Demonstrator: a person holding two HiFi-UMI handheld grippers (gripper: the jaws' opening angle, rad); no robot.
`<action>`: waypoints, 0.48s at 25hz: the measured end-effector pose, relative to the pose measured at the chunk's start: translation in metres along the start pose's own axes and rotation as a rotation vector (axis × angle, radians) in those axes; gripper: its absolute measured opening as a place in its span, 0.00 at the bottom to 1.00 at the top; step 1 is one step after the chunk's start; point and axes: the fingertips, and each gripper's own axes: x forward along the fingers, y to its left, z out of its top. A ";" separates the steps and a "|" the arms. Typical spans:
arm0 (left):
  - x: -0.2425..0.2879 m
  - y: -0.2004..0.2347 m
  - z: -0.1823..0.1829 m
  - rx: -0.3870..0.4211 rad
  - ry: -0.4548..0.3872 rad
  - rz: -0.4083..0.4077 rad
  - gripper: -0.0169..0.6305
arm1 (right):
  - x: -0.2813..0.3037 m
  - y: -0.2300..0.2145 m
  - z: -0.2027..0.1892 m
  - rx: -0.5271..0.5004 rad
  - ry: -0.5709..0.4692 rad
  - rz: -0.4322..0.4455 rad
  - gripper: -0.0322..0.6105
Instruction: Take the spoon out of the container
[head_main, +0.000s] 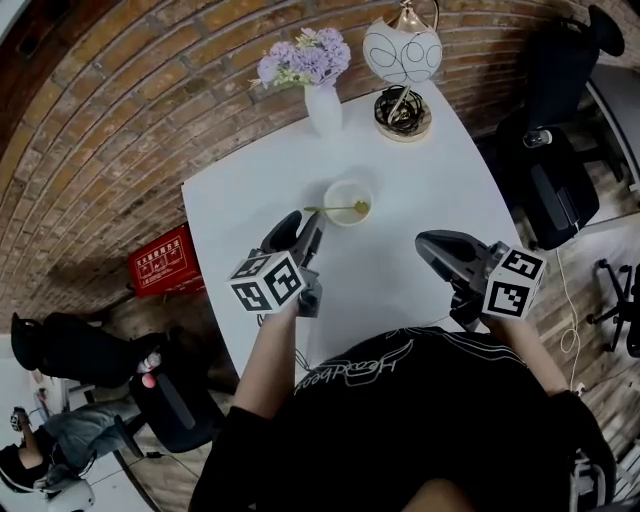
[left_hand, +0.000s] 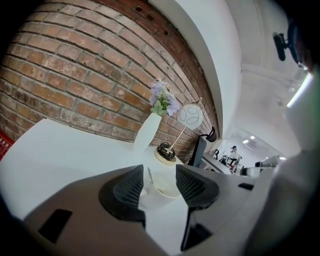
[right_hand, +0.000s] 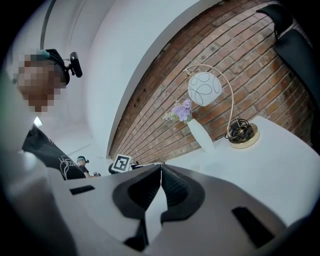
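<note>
The white container (head_main: 347, 190) stands near the middle of the white table (head_main: 430, 180), and the spoon (head_main: 338, 209) lies in it with its bowl inside and its thin handle sticking out over the rim toward the left gripper (left_hand: 159, 172). That gripper's jaws stand wide apart and grip nothing, with the container and spoon handle framed in the gap just beyond the tips. The right gripper (right_hand: 161, 170) hangs over the table's near right side, well apart from the container, jaws closed together on nothing.
</note>
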 end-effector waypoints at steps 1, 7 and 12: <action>0.005 0.003 -0.002 -0.001 0.008 0.008 0.33 | 0.000 -0.002 0.000 0.002 -0.002 -0.002 0.05; 0.024 0.017 -0.010 -0.023 0.027 0.048 0.26 | -0.001 -0.009 0.000 0.007 -0.004 -0.014 0.05; 0.030 0.016 -0.013 -0.057 0.027 0.037 0.15 | -0.003 -0.012 0.001 0.006 -0.003 -0.022 0.05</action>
